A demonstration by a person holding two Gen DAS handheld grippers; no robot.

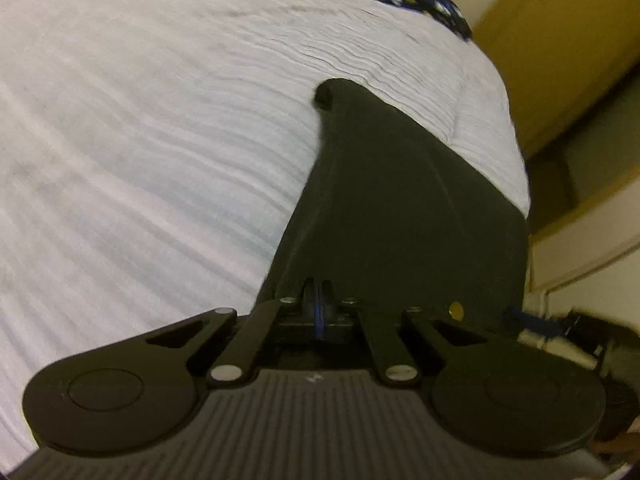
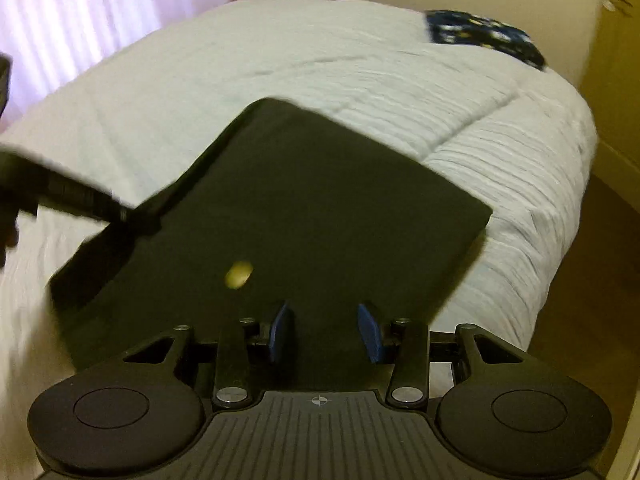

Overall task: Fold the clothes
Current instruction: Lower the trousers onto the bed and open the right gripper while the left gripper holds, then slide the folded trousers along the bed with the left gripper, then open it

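Gripping dark garment [image 1: 400,200] edge, left gripper [image 1: 318,300] pinched tight on cloth; right gripper [image 2: 326,330] fingers spread apart, cloth lying between, not clamped. Risk: one-sided hold lets loose side sag, skewing fold, or garment slides off bed [image 2: 280,64] corner. Garment black, smooth, squared into flat panel with small yellow mark [image 2: 239,274], lying near bed's edge. Patterned blue fabric [image 2: 484,34] far corner.

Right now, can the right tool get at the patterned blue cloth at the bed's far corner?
Probably yes: the right tool is open, and only bare bedspread past the black garment lies before the patterned cloth.
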